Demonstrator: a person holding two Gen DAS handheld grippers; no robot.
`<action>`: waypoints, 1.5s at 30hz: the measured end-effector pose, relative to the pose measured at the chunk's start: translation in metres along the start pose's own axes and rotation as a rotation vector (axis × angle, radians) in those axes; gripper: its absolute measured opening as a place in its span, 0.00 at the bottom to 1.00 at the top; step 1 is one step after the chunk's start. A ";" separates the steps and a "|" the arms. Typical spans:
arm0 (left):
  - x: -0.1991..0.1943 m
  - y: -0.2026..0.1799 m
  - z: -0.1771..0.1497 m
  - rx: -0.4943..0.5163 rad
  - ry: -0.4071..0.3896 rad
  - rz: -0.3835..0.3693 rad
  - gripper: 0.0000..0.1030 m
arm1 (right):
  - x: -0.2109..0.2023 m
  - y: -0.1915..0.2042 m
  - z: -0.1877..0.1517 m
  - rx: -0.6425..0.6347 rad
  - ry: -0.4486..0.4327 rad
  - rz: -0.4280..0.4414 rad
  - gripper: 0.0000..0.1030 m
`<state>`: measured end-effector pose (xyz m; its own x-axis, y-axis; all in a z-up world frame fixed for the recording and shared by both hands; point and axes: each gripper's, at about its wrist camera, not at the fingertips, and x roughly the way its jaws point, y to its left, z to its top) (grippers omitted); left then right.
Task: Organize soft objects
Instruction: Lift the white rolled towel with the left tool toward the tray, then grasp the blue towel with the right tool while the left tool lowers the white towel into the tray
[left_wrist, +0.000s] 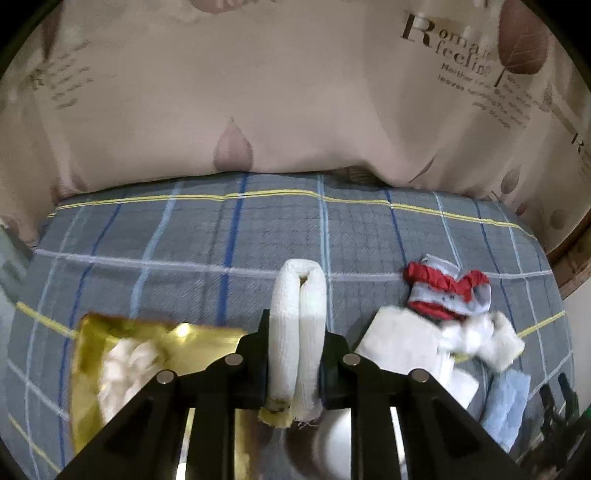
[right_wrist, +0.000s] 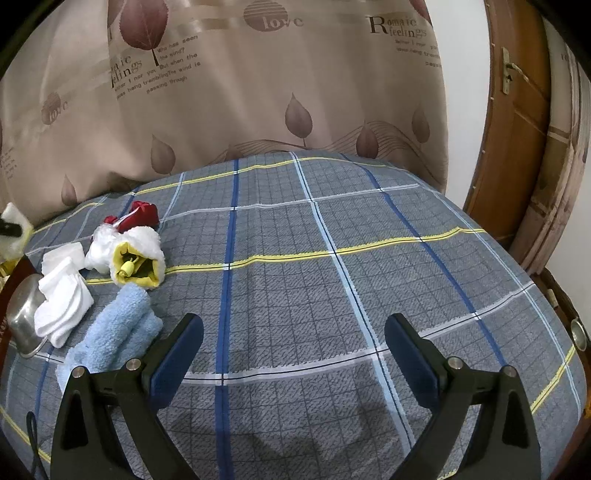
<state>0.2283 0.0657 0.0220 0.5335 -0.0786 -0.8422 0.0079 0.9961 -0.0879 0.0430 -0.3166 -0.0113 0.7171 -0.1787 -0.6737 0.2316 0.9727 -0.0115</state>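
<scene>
Starting at the left of the left wrist view: a shiny gold box (left_wrist: 122, 354) sits on the checked bedsheet (left_wrist: 184, 236), down to the left of the left gripper (left_wrist: 295, 354), with something white and crumpled blurred inside it. Dead centre, that gripper is clamped on a folded white sock (left_wrist: 297, 332); the sock stands up between the two dark fingers, its rounded fold poking out past the tips and its loose ends, one with a yellow edge, hanging back toward the camera. No earlier frame here, so just the grip as it stands: pads pressing the sock from both sides. To the right of the gripper, a flat white cloth (left_wrist: 402, 339), then a red and white sock (left_wrist: 447, 291) just beyond it, a fluffy white piece (left_wrist: 491, 339), and a light blue towel (left_wrist: 506, 406) nearest the right edge. Behind it all hangs a beige curtain (left_wrist: 295, 92) with leaf prints.

Over to the right wrist view: left of the right gripper (right_wrist: 293, 354) lies the same pile, a metal cup (right_wrist: 22, 321), white socks (right_wrist: 62, 306), a white sock with a yellow lining (right_wrist: 136, 258), the red one behind, and the blue towel touching near the left finger. The right gripper itself is spread wide, nothing between its fingers, only bare sheet. Far right, a wooden door (right_wrist: 513, 140)
</scene>
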 end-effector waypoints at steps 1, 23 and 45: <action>-0.006 0.001 -0.004 0.000 -0.005 0.004 0.19 | 0.000 0.000 0.000 0.000 0.002 -0.002 0.95; -0.121 0.061 -0.140 -0.185 -0.051 -0.035 0.19 | -0.008 0.035 0.003 0.075 0.189 0.153 0.96; -0.132 0.112 -0.154 -0.242 -0.068 -0.075 0.20 | 0.014 0.116 -0.003 -0.025 0.330 0.256 0.19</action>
<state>0.0280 0.1819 0.0416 0.5947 -0.1410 -0.7915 -0.1486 0.9483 -0.2805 0.0786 -0.2056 -0.0243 0.4991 0.1228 -0.8578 0.0544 0.9835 0.1724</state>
